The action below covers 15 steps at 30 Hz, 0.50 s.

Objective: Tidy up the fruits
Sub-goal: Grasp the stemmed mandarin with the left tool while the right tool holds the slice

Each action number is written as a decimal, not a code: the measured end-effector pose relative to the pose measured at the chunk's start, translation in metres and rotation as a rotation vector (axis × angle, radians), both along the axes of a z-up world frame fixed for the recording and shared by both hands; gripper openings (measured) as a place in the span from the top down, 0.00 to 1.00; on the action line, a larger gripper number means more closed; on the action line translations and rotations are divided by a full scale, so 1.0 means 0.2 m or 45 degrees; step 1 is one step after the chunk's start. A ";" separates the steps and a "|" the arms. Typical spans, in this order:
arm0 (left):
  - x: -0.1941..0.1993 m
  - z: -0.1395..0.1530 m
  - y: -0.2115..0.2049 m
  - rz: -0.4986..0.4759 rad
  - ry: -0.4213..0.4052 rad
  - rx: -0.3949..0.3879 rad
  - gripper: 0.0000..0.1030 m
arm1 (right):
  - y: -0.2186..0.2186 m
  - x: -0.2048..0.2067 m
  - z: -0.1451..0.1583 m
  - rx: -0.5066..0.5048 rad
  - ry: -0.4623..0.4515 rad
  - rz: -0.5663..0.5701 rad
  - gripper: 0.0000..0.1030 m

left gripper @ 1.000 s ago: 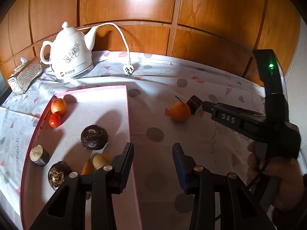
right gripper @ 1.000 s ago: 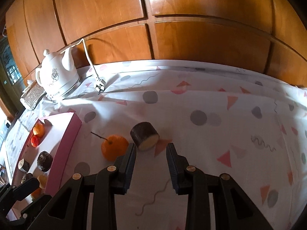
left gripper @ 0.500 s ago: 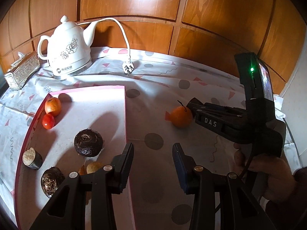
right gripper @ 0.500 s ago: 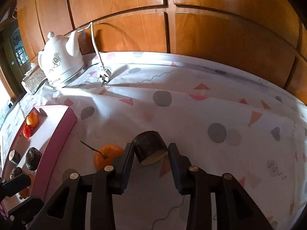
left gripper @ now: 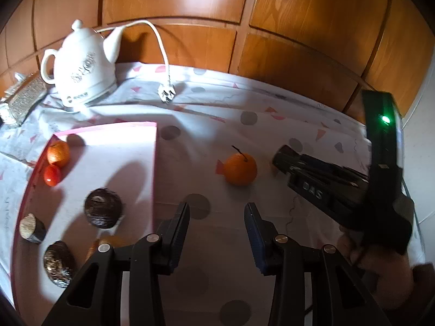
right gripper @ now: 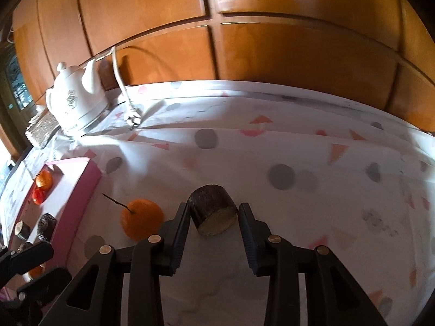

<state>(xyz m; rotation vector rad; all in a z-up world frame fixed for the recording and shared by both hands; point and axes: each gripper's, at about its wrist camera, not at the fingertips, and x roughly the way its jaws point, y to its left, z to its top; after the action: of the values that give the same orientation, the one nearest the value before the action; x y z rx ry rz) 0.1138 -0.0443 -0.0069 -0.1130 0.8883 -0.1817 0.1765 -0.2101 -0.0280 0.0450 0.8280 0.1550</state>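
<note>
A dark brown cut cylinder piece (right gripper: 210,203) sits between the pads of my right gripper (right gripper: 214,207), which is shut on it just above the patterned cloth. Left of it, an orange with a stem (right gripper: 142,218) lies on the cloth. In the left wrist view the same orange (left gripper: 240,169) lies ahead of my left gripper (left gripper: 216,206), which is open and holds nothing. The right gripper (left gripper: 277,157) reaches in from the right there. The pink tray (left gripper: 130,146) holds a small orange (left gripper: 58,153), a red tomato (left gripper: 52,175), two dark round fruits (left gripper: 102,212) and another cut piece (left gripper: 32,228).
A white kettle (left gripper: 81,65) stands at the back left with its cord and plug (left gripper: 166,93) on the cloth. A patterned box (left gripper: 21,102) lies at the far left. Wooden panels close off the back. A person's hand (left gripper: 380,258) holds the right gripper.
The right gripper has come forward around the dark cut piece, which lay ahead of its fingers and now sits between them. The left gripper stays open.
</note>
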 end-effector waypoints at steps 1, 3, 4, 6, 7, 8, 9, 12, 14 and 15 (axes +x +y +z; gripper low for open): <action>0.01 0.00 -0.01 0.004 0.009 -0.010 0.59 | -0.02 -0.01 0.00 -0.009 0.002 -0.021 0.64; 0.03 -0.01 -0.03 0.012 0.016 -0.014 0.59 | -0.07 -0.05 0.00 -0.026 0.005 -0.064 0.64; 0.04 -0.01 -0.04 0.014 0.015 -0.009 0.59 | -0.08 -0.06 -0.01 -0.031 0.006 -0.077 0.64; 0.07 -0.02 -0.07 0.016 0.023 -0.012 0.59 | -0.12 -0.08 -0.02 -0.044 0.011 -0.099 0.64; 0.09 -0.02 -0.09 0.017 0.031 -0.010 0.59 | -0.14 -0.09 -0.03 -0.050 0.014 -0.111 0.64; 0.10 -0.03 -0.10 0.020 0.032 -0.005 0.59 | -0.15 -0.10 -0.04 -0.058 0.014 -0.123 0.64; 0.12 -0.03 -0.12 0.028 0.031 0.006 0.58 | -0.17 -0.11 -0.05 -0.058 0.010 -0.129 0.64; 0.18 -0.06 -0.16 0.047 0.042 0.037 0.40 | -0.19 -0.13 -0.05 -0.045 -0.016 -0.138 0.64; 0.22 -0.08 -0.17 0.069 0.048 0.033 0.40 | -0.20 -0.14 -0.05 -0.033 -0.023 -0.139 0.64; 0.24 -0.09 -0.18 0.074 0.043 0.033 0.40 | -0.21 -0.14 -0.06 -0.022 -0.027 -0.139 0.64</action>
<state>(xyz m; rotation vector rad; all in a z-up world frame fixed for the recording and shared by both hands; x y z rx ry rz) 0.1611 -0.0795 -0.0247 -0.1181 0.9200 -0.1140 0.1485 -0.2518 -0.0390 0.0722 0.8036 0.0450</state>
